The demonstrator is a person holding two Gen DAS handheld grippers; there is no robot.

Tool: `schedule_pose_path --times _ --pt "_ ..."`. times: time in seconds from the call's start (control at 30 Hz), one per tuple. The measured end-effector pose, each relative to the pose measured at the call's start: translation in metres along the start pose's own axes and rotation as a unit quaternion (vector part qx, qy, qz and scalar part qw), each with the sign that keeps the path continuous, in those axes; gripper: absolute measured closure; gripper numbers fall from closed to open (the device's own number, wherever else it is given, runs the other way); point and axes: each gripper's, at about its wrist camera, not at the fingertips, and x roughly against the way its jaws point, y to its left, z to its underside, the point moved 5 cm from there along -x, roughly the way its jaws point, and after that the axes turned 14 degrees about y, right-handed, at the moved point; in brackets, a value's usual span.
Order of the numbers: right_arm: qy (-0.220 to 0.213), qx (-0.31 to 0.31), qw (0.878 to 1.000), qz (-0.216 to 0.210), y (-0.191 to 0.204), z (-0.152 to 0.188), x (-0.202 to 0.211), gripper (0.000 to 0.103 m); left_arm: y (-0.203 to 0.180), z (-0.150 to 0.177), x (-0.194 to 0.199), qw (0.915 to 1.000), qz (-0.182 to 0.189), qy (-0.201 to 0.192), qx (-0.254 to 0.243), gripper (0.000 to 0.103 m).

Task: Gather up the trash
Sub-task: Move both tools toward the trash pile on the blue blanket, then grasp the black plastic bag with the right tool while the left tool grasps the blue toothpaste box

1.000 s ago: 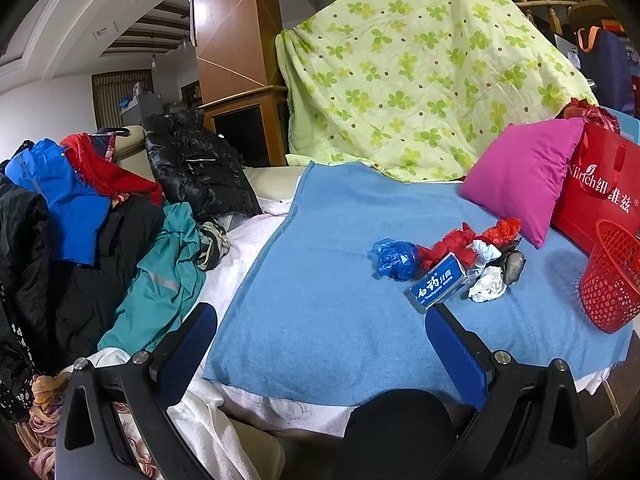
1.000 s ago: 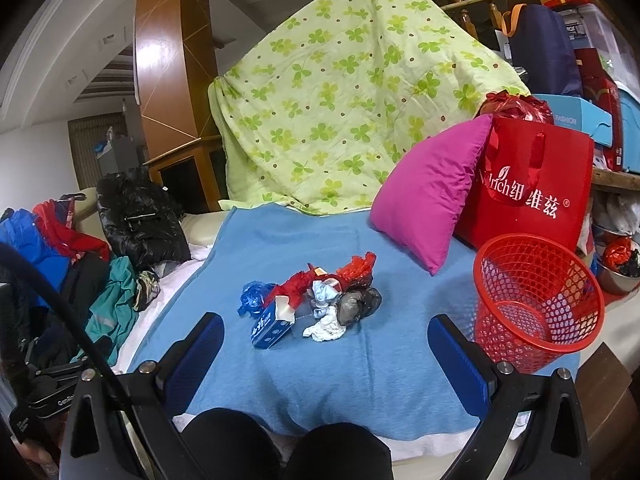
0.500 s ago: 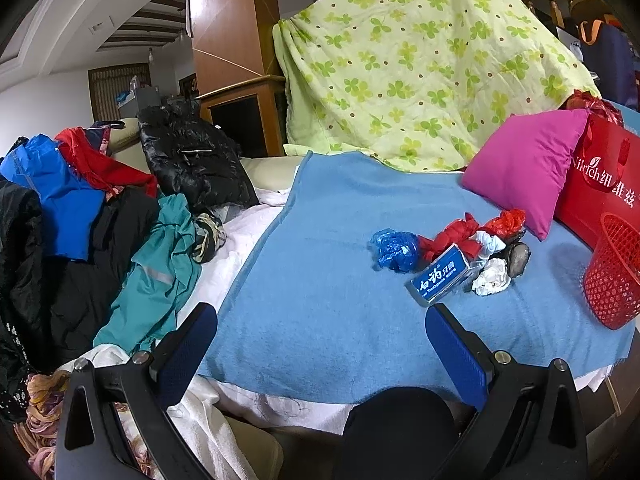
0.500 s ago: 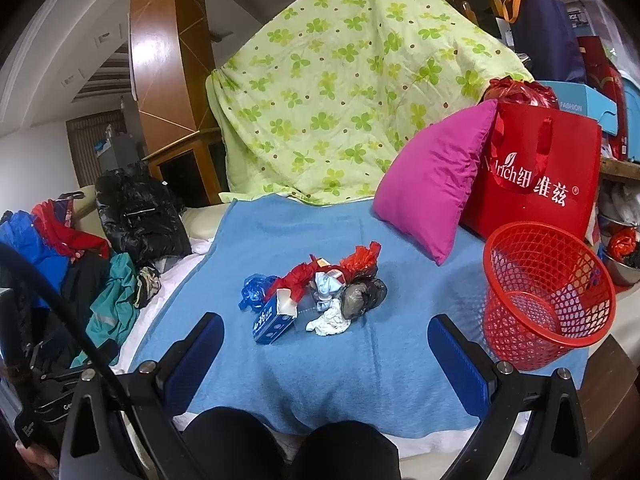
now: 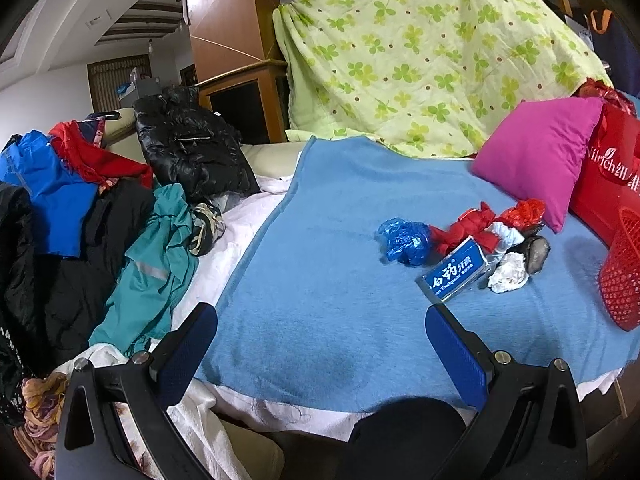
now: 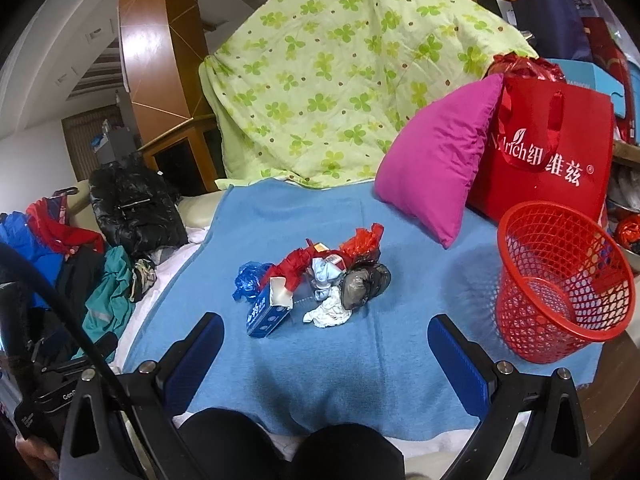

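Your left hand-held gripper [image 5: 320, 332] hangs released over the near edge of the blue blanket [image 5: 320, 248], its blue pads spread wide with nothing between them. Your right hand-held gripper [image 6: 325, 334] is released too, jaws wide apart, hovering short of the trash pile [image 6: 320, 276]. That pile sits mid-blanket: a blue toothpaste box [image 6: 267, 314] with its end flap torn open, a crumpled blue plastic bag [image 6: 249, 280] beside it, red plastic wrappers [image 6: 360, 242], a white tissue wad [image 6: 329, 312] and a dark grey bag [image 6: 364, 284], all touching. The red mesh basket [image 6: 560, 280] stands to the right of the pile, apart from it, in front of a red shopping bag [image 6: 552, 152] and a magenta pillow [image 6: 436, 160].
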Motion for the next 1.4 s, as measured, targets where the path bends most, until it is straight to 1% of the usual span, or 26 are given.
schedule_pose_path --times 0.1,0.2,0.23,0.3,0.43,0.5,0.53,0.57,0.6,0.63,0.67,0.7,0.77,0.83,0.87,0.93,0.97,1.0,1.07,1.13,1.17,1.23,1.27,1.33,1.37,1.4 --pt "0.007 -0.004 1.0 -0.01 -0.005 -0.008 -0.014 0.0 -0.004 -0.005 -0.014 0.9999 0.002 0.011 -0.004 0.0" --pt "0.015 -0.02 0.999 -0.027 -0.014 -0.017 -0.03 0.0 -0.014 -0.013 -0.033 0.9993 0.025 0.021 -0.016 0.0" --pt "0.018 -0.03 0.999 -0.034 -0.018 -0.021 -0.036 0.0 -0.018 -0.016 -0.042 0.9987 0.038 0.026 -0.021 0.0" --pt "0.026 -0.054 0.997 -0.046 -0.029 -0.03 -0.053 0.0 -0.026 -0.02 -0.055 0.9974 0.052 0.036 -0.033 0.0" --pt "0.059 -0.12 0.987 -0.092 -0.05 -0.045 -0.095 0.0 -0.043 -0.028 -0.086 0.9922 0.09 0.057 -0.065 0.0" --pt "0.077 -0.143 0.981 -0.11 -0.055 -0.051 -0.118 0.001 -0.054 -0.032 -0.099 0.9872 0.118 0.068 -0.083 0.0" --pt "0.086 -0.152 0.978 -0.114 -0.057 -0.054 -0.131 0.002 -0.061 -0.034 -0.106 0.9838 0.135 0.071 -0.095 0.0" --pt "0.096 -0.157 0.976 -0.116 -0.058 -0.057 -0.144 0.007 -0.067 -0.035 -0.11 0.9815 0.143 0.072 -0.104 0.0" --pt "0.105 -0.163 0.974 -0.121 -0.057 -0.059 -0.154 0.01 -0.072 -0.037 -0.114 0.9797 0.146 0.074 -0.115 0.0" --pt "0.119 -0.169 0.971 -0.124 -0.058 -0.061 -0.167 0.016 -0.079 -0.039 -0.119 0.9772 0.152 0.073 -0.129 0.0" --pt "0.13 -0.177 0.967 -0.127 -0.059 -0.062 -0.18 0.019 -0.082 -0.041 -0.124 0.975 0.153 0.075 -0.143 0.0" --pt "0.138 -0.185 0.964 -0.129 -0.059 -0.062 -0.19 0.02 -0.085 -0.043 -0.13 0.9728 0.154 0.077 -0.155 0.0" --pt "0.158 -0.203 0.958 -0.127 -0.064 -0.061 -0.213 0.024 -0.096 -0.048 -0.143 0.9666 0.167 0.084 -0.175 0.0" --pt "0.172 -0.22 0.952 -0.126 -0.068 -0.059 -0.227 0.03 -0.108 -0.052 -0.157 0.958 0.187 0.095 -0.196 0.0" --pt "0.179 -0.234 0.946 -0.133 -0.071 -0.057 -0.236 0.031 -0.114 -0.054 -0.163 0.9551 0.189 0.097 -0.206 0.0" --pt "0.188 -0.249 0.94 -0.138 -0.075 -0.055 -0.245 0.031 -0.125 -0.053 -0.169 0.9474 0.203 0.099 -0.227 0.0" --pt "0.195 -0.256 0.937 -0.138 -0.078 -0.052 -0.25 0.034 -0.132 -0.052 -0.173 0.9411 0.211 0.1 -0.245 0.0" --pt "0.2 -0.261 0.933 -0.144 -0.078 -0.051 -0.253 0.036 -0.136 -0.052 -0.175 0.9383 0.215 0.099 -0.252 0.0" --pt "0.209 -0.265 0.928 -0.158 -0.079 -0.047 -0.259 0.05 -0.144 -0.049 -0.18 0.9288 0.231 0.1 -0.272 0.0" --pt "0.212 -0.264 0.928 -0.154 -0.081 -0.045 -0.26 0.058 -0.148 -0.046 -0.183 0.9226 0.239 0.106 -0.283 0.0" --pt "0.211 -0.263 0.929 -0.152 -0.083 -0.042 -0.26 0.062 -0.15 -0.045 -0.186 0.9211 0.243 0.111 -0.283 0.0" --pt "0.207 -0.263 0.93 -0.151 -0.085 -0.041 -0.254 0.064 -0.151 -0.044 -0.187 0.9182 0.255 0.121 -0.278 0.0" --pt "0.203 -0.26 0.932 -0.148 -0.086 -0.04 -0.25 0.064 -0.15 -0.043 -0.186 0.9167 0.267 0.125 -0.27 0.002" --pt "0.199 -0.251 0.936 -0.145 -0.086 -0.038 -0.24 0.064 -0.15 -0.042 -0.183 0.9132 0.286 0.129 -0.26 0.011" --pt "0.197 -0.247 0.938 -0.144 -0.086 -0.037 -0.234 0.064 -0.149 -0.04 -0.181 0.9103 0.296 0.134 -0.257 0.021" --pt "0.196 -0.245 0.938 -0.146 -0.086 -0.035 -0.229 0.064 -0.149 -0.038 -0.18 0.9093 0.299 0.138 -0.254 0.027"
